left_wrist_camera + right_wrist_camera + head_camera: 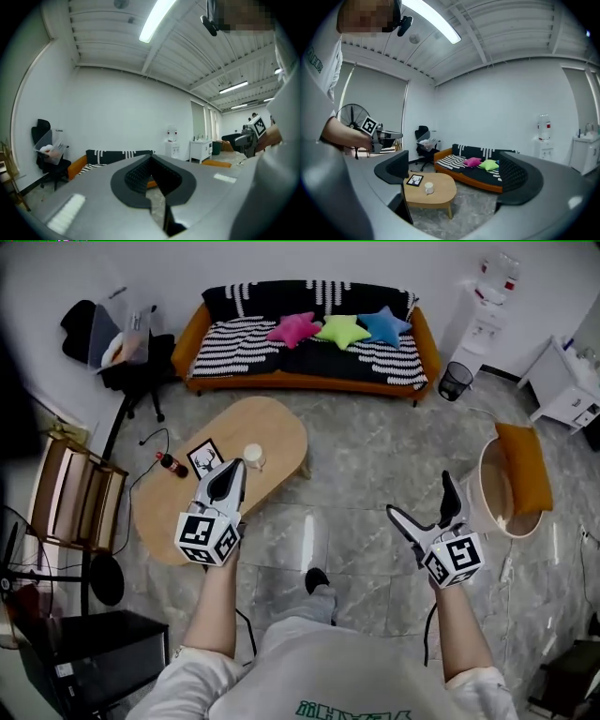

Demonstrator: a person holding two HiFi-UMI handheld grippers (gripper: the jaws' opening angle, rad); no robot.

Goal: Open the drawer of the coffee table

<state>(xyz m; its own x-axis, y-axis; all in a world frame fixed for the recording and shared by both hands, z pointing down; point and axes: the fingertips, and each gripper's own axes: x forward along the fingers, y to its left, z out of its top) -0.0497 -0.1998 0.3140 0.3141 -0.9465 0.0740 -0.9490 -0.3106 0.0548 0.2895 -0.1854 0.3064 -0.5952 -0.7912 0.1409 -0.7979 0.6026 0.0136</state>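
I hold both at waist height, well apart from the coffee table [277, 423], since the approach is not yet begun: my left gripper [232, 468] has its jaws closed together on nothing, and my right gripper [454, 174] stands wide with nothing between its jaws. The table stands on the floor ahead and to my left, before the sofa [309, 352]; no drawer front shows in any view, so I judge it must first be located. Its surface carries a cup [252, 457], contents not discernible, a picture frame [204, 458] and a bottle [172, 465]
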